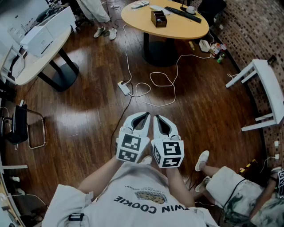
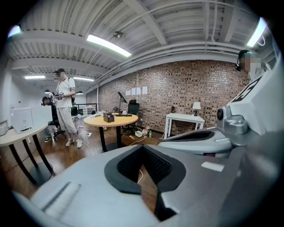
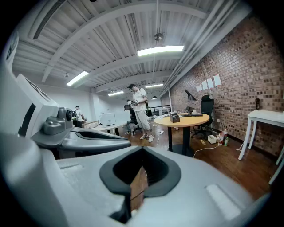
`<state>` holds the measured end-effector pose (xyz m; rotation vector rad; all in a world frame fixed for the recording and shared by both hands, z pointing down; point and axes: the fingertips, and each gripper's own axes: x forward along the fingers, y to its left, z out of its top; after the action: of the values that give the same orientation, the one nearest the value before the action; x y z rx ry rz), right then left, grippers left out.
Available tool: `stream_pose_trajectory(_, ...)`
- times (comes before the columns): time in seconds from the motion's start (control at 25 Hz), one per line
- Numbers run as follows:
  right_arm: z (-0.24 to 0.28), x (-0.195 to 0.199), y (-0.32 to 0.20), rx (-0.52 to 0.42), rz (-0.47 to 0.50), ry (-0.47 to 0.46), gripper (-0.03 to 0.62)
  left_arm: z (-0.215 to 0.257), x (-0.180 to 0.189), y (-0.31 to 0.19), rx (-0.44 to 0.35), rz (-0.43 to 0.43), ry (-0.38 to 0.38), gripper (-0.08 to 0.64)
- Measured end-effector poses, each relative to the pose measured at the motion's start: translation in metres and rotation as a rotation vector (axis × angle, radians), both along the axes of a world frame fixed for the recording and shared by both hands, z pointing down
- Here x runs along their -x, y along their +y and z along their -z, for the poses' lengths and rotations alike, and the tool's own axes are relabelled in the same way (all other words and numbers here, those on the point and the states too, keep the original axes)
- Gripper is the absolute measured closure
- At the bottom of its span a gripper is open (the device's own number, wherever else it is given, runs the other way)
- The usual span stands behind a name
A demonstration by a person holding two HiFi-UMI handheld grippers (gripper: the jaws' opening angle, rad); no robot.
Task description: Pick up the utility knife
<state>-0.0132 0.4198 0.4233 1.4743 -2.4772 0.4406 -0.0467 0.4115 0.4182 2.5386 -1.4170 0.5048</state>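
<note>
I cannot pick out a utility knife in any view. In the head view my left gripper (image 1: 141, 116) and right gripper (image 1: 159, 119) are held side by side near my chest, over the wooden floor, both shut with nothing between their jaws. The left gripper view looks along its own closed jaws (image 2: 144, 148), with the right gripper (image 2: 208, 137) beside it. In the right gripper view the jaws (image 3: 142, 150) also meet, and the left gripper (image 3: 84, 135) lies alongside. Far ahead, a round yellow table (image 1: 177, 27) carries a small brown box (image 1: 158, 18) and a long black item (image 1: 183, 13).
White cables and a power strip (image 1: 124, 88) lie on the floor between me and the table. A white bench (image 1: 266, 86) stands at right, a white table (image 1: 40, 48) and a black chair (image 1: 20, 126) at left. A person (image 1: 230, 188) sits at lower right; another person (image 2: 66, 108) stands beyond.
</note>
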Motion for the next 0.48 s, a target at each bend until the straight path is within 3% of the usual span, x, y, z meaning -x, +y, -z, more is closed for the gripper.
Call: stream_pose_trajectory(0.48,-0.007,0.026,-0.121,0.001,-0.042,0.037,0.594,-0.012,0.026,-0.117,0.017,-0.045,0.027,0.552)
